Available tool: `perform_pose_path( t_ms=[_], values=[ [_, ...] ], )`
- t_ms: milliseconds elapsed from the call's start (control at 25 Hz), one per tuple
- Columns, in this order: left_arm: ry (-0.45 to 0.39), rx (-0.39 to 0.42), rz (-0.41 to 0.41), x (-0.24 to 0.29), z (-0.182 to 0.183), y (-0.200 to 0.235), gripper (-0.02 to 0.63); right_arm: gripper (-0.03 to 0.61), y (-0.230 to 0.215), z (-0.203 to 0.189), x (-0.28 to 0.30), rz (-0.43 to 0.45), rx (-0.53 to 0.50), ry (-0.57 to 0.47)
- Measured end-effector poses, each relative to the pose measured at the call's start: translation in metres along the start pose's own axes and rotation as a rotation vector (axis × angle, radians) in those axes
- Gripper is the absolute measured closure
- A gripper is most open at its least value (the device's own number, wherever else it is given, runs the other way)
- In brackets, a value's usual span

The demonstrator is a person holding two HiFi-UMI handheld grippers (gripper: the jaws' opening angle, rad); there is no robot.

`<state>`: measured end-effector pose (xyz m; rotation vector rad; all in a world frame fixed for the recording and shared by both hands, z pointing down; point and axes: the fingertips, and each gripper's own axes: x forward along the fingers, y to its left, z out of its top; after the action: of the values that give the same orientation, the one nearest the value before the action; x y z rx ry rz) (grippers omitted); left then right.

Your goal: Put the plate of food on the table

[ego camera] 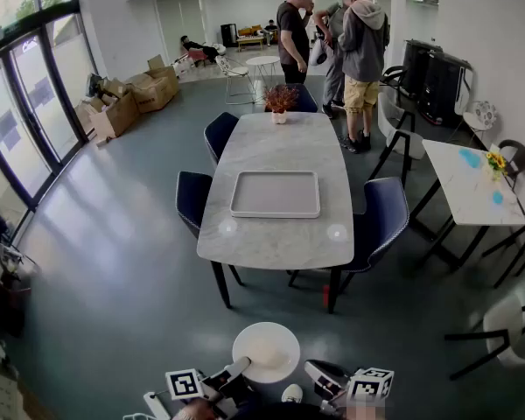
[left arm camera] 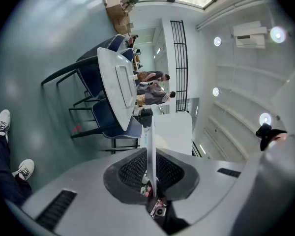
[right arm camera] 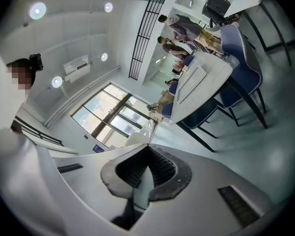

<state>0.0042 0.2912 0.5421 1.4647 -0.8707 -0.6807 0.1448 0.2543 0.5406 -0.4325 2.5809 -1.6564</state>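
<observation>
The plate [ego camera: 265, 353] is not on the tabletop [ego camera: 276, 243] yet. It hangs in the air at the bottom of the head view, close to the person and well short of the near edge, with open floor between. Both grippers carry it. The left gripper [ego camera: 237, 371] pinches the rim on one side, and its own view shows the thin white edge of the plate clamped between the ribbed pads. The right gripper [ego camera: 313, 373] pinches the opposite rim, with its pads pressed onto the pale edge in the same way. What lies on the plate is too pale and small to make out. Ahead, the marble tabletop holds a white tray [ego camera: 276, 213] near its middle and a potted plant [ego camera: 280, 101] at the far end. A bare strip runs along the near edge in front of the tray. So the pick-up looks done. What is left seems to be the walk to the tabletop, lowering the plate level onto the bare strip or the tray, and letting go on both sides.
</observation>
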Motion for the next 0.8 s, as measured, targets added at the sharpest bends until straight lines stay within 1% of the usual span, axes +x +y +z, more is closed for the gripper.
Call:
perform_pose_path(
  t_ms=[80,200,320,440,640,800],
  values=[
    [0.0,0.001,0.002,-0.002,-0.001,0.0,0.58,0.569,0.005,-0.001,-0.001,-0.017,0.003,0.007],
    [-0.003,-0.003,0.006,-0.002,-0.001,0.0,0.58,0.569,0.0,0.002,-0.003,-0.047,-0.02,0.002],
    [-0.004,-0.002,0.011,-0.002,0.0,0.001,0.58,0.569,0.004,-0.001,-0.001,-0.02,-0.005,0.008],
    [-0.005,-0.005,0.006,-0.001,-0.002,0.001,0.58,0.569,0.003,0.0,-0.002,-0.035,-0.01,0.013],
    [-0.01,0.002,0.013,-0.003,-0.001,0.001,0.58,0.569,0.005,0.003,-0.001,0.009,0.007,-0.017],
    [-0.023,0.004,0.013,-0.002,0.003,-0.002,0.58,0.569,0.0,0.012,-0.003,-0.014,-0.028,-0.017]
  ],
)
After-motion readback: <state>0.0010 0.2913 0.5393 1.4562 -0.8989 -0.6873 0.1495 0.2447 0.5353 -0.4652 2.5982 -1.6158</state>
